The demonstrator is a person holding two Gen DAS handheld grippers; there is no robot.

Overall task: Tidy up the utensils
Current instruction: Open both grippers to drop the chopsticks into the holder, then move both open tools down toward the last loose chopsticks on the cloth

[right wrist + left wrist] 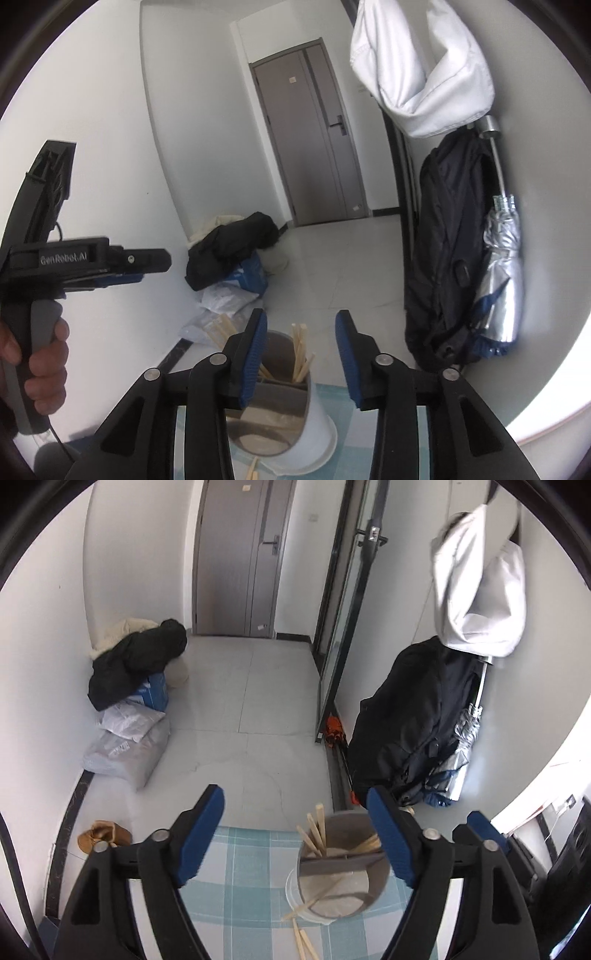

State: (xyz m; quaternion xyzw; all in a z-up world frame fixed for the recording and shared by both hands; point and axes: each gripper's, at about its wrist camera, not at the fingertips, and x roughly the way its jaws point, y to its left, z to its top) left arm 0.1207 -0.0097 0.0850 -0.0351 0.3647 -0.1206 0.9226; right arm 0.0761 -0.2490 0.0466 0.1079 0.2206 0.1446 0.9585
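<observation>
A grey metal utensil holder (341,864) with a divider stands in a white base on the blue checked tablecloth (240,878). Several wooden chopsticks (316,830) stand in it, and loose chopsticks (304,941) lie on the cloth in front of it. My left gripper (295,834) is open and empty above the table, the holder just inside its right finger. My right gripper (301,354) is open and empty, directly above the holder (273,402) and its chopsticks (301,350). The left gripper (147,264) also shows at the left in the right wrist view.
The table's far edge drops to a tiled floor (258,701). Bags and dark clothes (136,672) are piled by the left wall. A black coat (413,720), a white garment (480,583) and a silver umbrella (502,277) hang at right. A grey door (240,554) is at the back.
</observation>
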